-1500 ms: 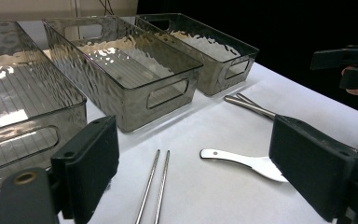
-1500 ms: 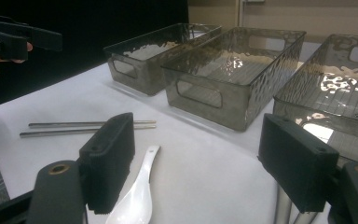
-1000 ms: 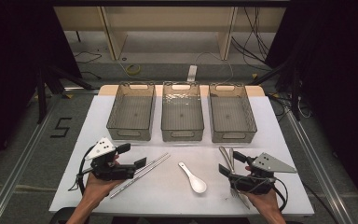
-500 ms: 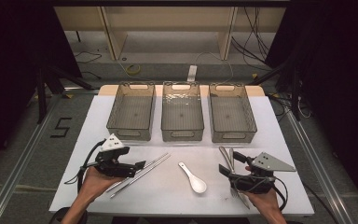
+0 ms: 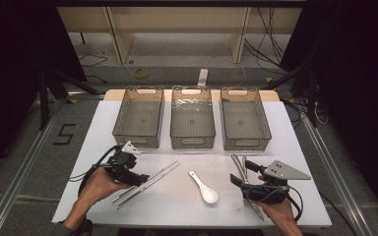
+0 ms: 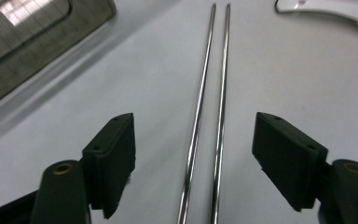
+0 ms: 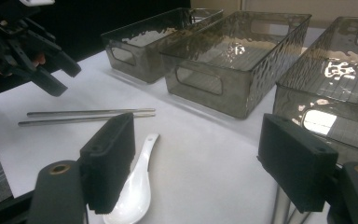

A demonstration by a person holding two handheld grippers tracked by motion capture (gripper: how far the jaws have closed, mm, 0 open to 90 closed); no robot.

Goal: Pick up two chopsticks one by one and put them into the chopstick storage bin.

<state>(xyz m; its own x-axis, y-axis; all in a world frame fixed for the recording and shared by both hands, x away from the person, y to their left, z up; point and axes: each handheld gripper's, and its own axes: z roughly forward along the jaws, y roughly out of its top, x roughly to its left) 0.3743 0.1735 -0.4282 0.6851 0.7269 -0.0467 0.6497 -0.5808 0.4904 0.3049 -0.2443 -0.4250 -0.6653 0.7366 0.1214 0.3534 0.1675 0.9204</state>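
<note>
The left claw (image 6: 193,154) gapes wide, empty, straddling two thin steel chopsticks (image 6: 207,107) near the desk's (image 5: 177,206) front edge; a glossy white ceramic spoon (image 5: 204,187) lies beside. The right claw (image 7: 196,158) gapes empty too.

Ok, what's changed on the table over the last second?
The left gripper has tipped forward and moved in over the near ends of the metal chopsticks, its open fingers now straddling the pair without gripping. The right gripper, white spoon and three bins stayed put.
</note>
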